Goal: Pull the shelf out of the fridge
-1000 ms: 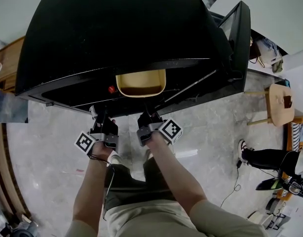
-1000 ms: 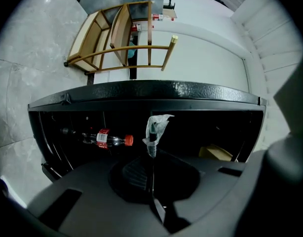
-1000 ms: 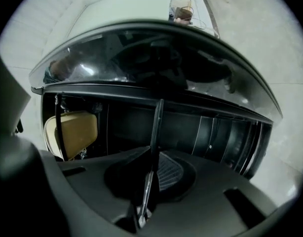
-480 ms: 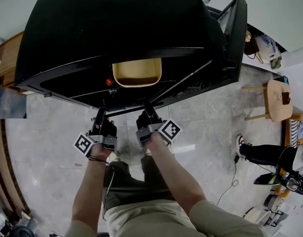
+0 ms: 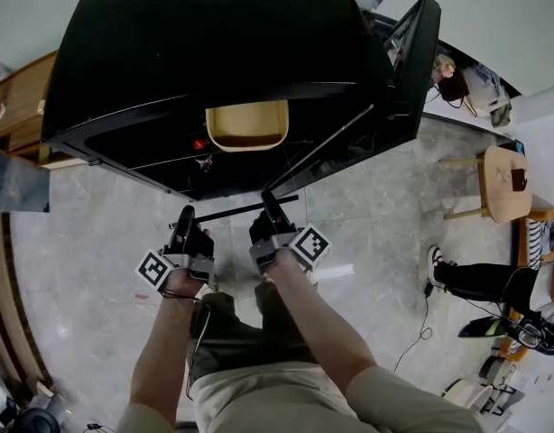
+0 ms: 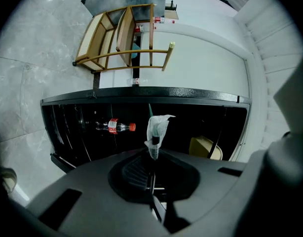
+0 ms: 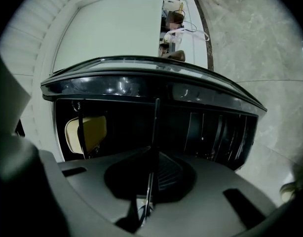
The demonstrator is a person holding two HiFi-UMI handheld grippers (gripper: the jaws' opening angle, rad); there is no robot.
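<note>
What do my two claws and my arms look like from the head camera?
The left claw and the right claw are black and grey handheld tools that narrow to slim black tips. Each carries a white cube with black square markers: the left cube and the right cube. The forearms are bare, with no sleeves. A thin dark cable hangs by the left wrist.

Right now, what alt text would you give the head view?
Seen from above, a person's left gripper and right gripper are both shut on the front bar of a shelf partly out of an open black fridge. A tan tub sits inside.
</note>
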